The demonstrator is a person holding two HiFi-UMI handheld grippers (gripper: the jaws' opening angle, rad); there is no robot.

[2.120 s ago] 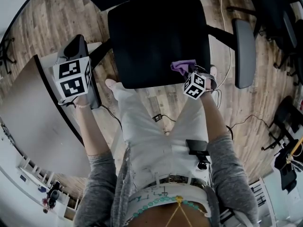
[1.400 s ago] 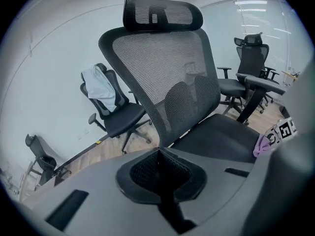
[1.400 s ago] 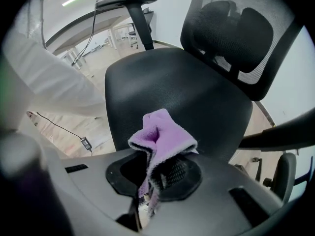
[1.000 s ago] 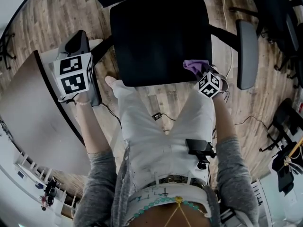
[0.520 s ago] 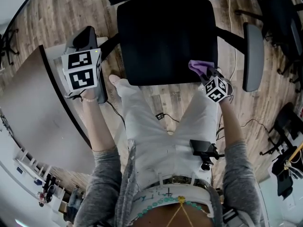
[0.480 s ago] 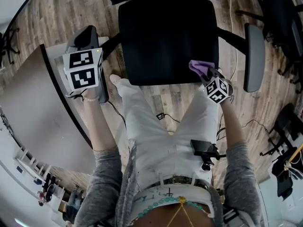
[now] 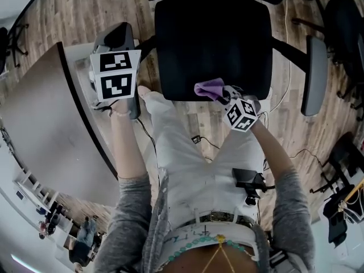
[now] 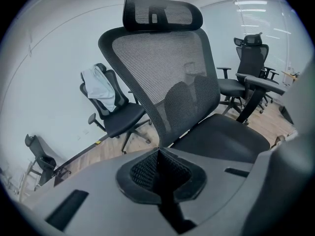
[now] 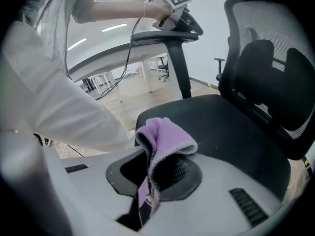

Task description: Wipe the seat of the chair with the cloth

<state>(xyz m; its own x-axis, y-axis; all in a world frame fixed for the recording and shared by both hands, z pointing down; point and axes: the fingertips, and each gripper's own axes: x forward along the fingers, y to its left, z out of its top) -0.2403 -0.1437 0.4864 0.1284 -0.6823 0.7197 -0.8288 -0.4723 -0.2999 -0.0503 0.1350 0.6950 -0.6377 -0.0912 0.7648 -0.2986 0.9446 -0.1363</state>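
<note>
Wiping under way at the seat's front edge

The right claw (image 9: 151, 183) is clamped on the purple cloth (image 7: 209, 87) at the lower middle of the seat (image 7: 213, 38). The left claw (image 8: 160, 176) is closed and empty. Next, probably, the cloth needs pressing down and sweeping towards the backrest.

Wood-plank floor (image 7: 68, 21) under everything here, pale boards all round. The black chair stands square on it, its seat (image 7: 213, 44) facing up, and the cloth (image 7: 209, 88) sits right at the seat's front edge, touching or not, hard to call. A pale shoe (image 7: 143, 91) is planted just beside that edge. A thin black cable (image 7: 196, 139) snakes over the boards, and more black chairs (image 7: 341, 16) stand off right.
</note>
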